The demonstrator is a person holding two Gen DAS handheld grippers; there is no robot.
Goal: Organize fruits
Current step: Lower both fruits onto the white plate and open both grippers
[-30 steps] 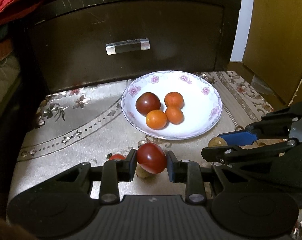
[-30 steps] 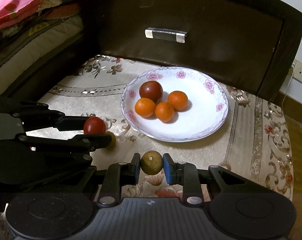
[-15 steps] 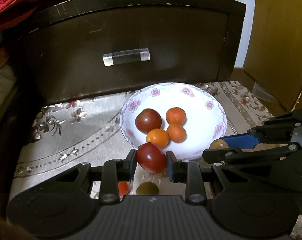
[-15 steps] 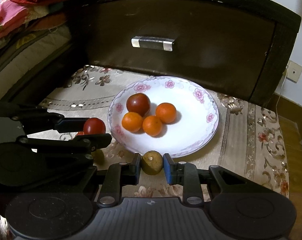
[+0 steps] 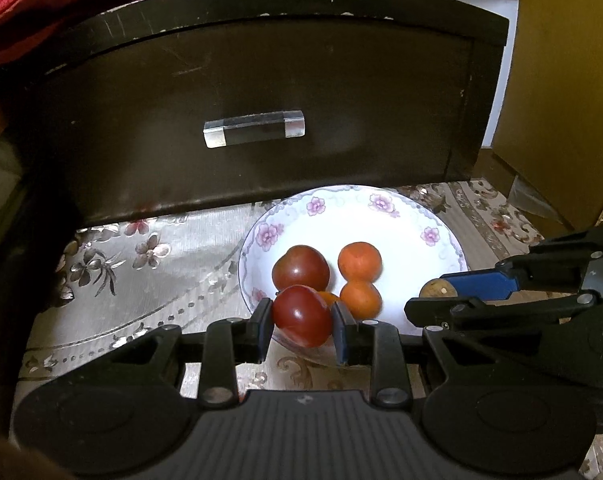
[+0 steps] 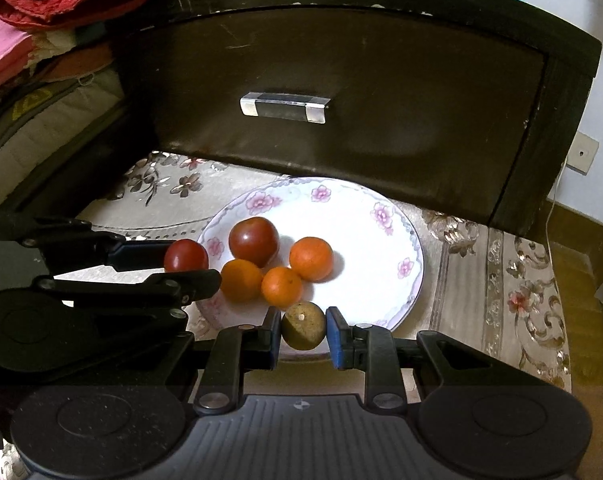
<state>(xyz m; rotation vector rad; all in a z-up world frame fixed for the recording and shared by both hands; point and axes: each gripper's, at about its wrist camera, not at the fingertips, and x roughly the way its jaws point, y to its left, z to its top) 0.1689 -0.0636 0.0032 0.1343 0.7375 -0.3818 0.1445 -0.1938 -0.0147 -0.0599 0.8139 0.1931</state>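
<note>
Pinching a red tomato (image 5: 301,316), the left gripper's (image 5: 301,320) jaws hang over the floral plate's (image 5: 401,216) 7 o'clock rim; the right gripper's (image 6: 303,330) jaws clamp a brownish-green fruit (image 6: 303,326) at its 6 o'clock edge.

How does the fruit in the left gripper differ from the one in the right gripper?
The left gripper holds a tomato that is glossy and dark red; the right gripper holds a small fruit that is dull olive-brown. The tomato looks larger than the small fruit. Both are round, clamped between jaws, at the plate's near edge.
</note>
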